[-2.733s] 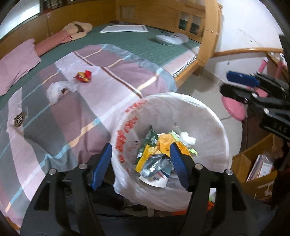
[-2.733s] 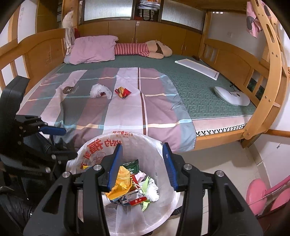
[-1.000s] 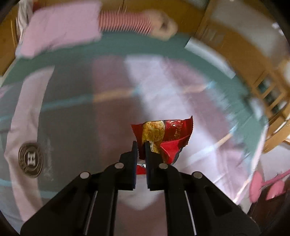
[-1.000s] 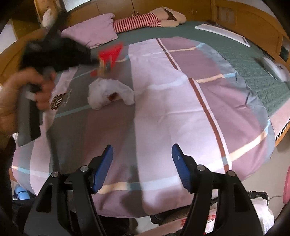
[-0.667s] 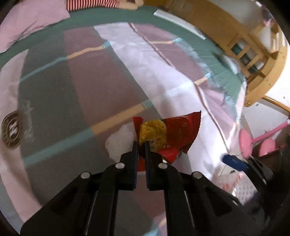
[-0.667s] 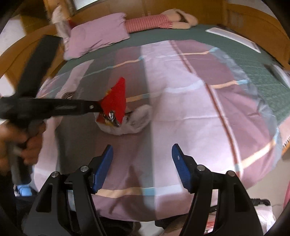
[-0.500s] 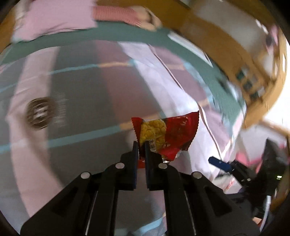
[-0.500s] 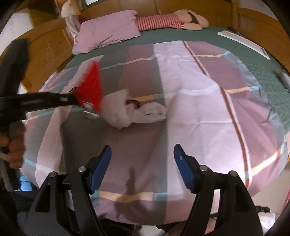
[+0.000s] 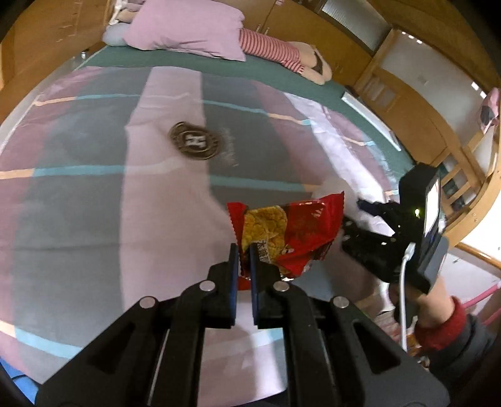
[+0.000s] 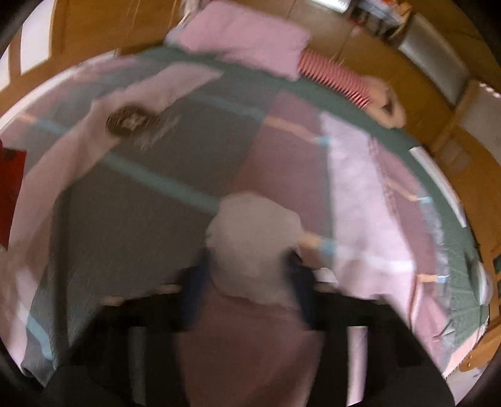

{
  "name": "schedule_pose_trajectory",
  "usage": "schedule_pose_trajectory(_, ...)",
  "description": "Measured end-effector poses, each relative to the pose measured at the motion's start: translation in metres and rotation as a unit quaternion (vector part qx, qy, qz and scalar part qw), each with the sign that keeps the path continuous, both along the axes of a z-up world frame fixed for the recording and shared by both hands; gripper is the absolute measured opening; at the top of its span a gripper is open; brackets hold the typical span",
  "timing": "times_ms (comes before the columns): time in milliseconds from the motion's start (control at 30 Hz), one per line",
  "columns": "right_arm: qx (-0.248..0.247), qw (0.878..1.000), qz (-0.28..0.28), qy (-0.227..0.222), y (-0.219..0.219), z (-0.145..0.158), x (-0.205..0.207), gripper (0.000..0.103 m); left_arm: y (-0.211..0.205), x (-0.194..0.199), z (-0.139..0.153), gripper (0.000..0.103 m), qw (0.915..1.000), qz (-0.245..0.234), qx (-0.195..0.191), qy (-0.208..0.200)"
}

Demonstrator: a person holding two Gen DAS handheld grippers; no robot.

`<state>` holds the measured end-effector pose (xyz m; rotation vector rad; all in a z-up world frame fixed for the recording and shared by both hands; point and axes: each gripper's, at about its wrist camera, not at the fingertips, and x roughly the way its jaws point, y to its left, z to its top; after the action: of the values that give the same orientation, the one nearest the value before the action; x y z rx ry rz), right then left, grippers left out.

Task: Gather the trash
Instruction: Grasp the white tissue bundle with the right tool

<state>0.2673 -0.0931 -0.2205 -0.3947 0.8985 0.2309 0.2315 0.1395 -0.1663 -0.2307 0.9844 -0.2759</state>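
Note:
My left gripper [image 9: 245, 261] is shut on a red snack wrapper [image 9: 289, 233] with a yellow picture and holds it above the striped blanket [image 9: 103, 219]. The wrapper's edge also shows at the left border of the right wrist view [image 10: 11, 194]. My right gripper [image 10: 250, 281] is blurred by motion; its open jaws stand on either side of a crumpled white plastic bag [image 10: 255, 247] lying on the blanket. In the left wrist view the right gripper [image 9: 372, 216] is at the right, over the white bag [image 9: 332, 191], mostly hidden behind the wrapper.
A pink pillow [image 9: 188, 29] and a striped soft toy [image 9: 281, 53] lie at the head of the bed. A wooden bed frame [image 9: 407, 103] runs along the right. A round logo [image 9: 195, 141] marks the blanket.
My right gripper has moved forward onto the white bag, which now sits between its jaws. My left gripper has swung left with the red wrapper, away from the bag.

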Motion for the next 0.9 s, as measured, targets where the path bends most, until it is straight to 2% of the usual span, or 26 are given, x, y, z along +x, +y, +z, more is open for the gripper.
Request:
schedule_pose_trajectory(100,0.023,1.000,-0.008,0.009,0.000,0.003,-0.005,0.018,0.007,-0.002,-0.002,0.008,1.0000,0.001,0.005,-0.005)
schedule_pose_trajectory(233,0.059,0.998,-0.030,0.005,-0.007,0.025,-0.025,0.015,0.006,-0.005,-0.002,0.008,0.9996,0.010,0.026,-0.005)
schedule_pose_trajectory(300,0.067,0.997,-0.034,-0.006,-0.007,0.039,-0.042,0.015,0.003,-0.008,0.006,0.008,0.9987,0.015,0.045,-0.020)
schedule_pose_trajectory(467,0.107,0.993,-0.036,-0.019,-0.013,0.081,-0.081,0.015,-0.007,-0.026,0.039,0.008,0.9951,0.029,0.078,-0.055)
schedule_pose_trajectory(633,0.185,0.981,-0.029,-0.043,-0.033,0.130,-0.123,0.015,-0.025,-0.063,0.082,0.008,0.9887,0.042,0.106,-0.097)
schedule_pose_trajectory(900,0.204,0.975,-0.035,-0.086,-0.063,0.174,-0.181,0.015,-0.064,-0.123,0.140,0.008,0.9808,0.023,0.124,-0.149)
